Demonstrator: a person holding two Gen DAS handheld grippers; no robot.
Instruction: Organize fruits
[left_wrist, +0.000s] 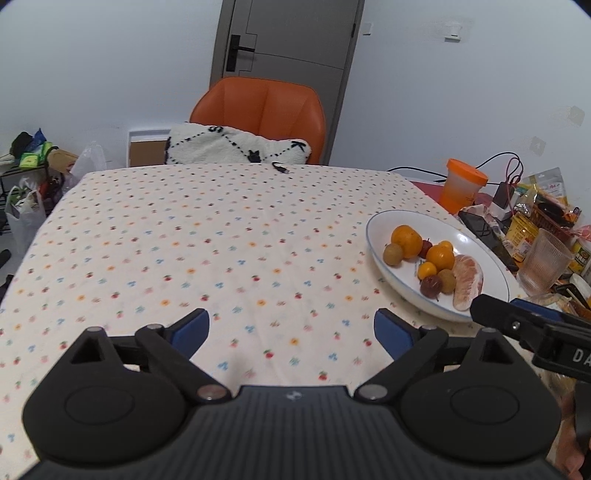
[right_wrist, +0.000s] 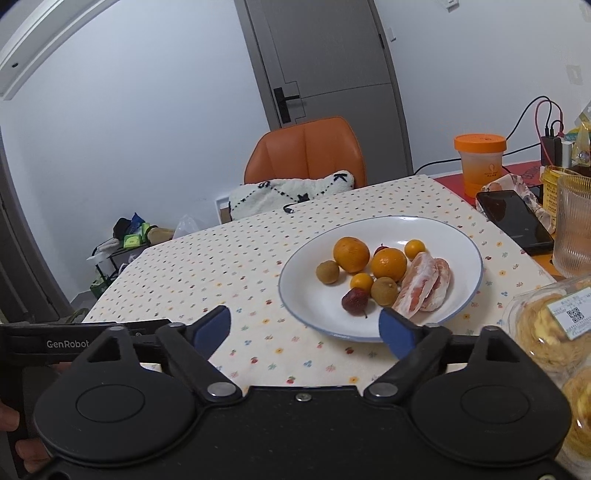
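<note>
A white plate (right_wrist: 454, 243) with a blue rim sits on the flowered tablecloth and holds several fruits: two oranges (right_wrist: 351, 254), small kumquats (right_wrist: 414, 249), brown longans (right_wrist: 327, 272), a dark red fruit (right_wrist: 355, 301) and peeled pomelo segments (right_wrist: 421, 288). My right gripper (right_wrist: 304, 328) hovers open just in front of the plate's near rim, nothing between its blue pads. In the left wrist view the same plate (left_wrist: 388, 221) lies to the right, and my left gripper (left_wrist: 291, 328) stands open over bare cloth. The right gripper's finger (left_wrist: 495, 314) reaches in beside the plate.
An orange-lidded cup (right_wrist: 479, 162), a black phone (right_wrist: 513, 218), a ribbed glass (right_wrist: 574, 225) and packaged pastries (right_wrist: 550, 325) crowd the table's right side. An orange chair (left_wrist: 262, 110) with a white cushion (left_wrist: 236, 146) stands at the far edge. Bags and clutter (left_wrist: 29, 177) lie left.
</note>
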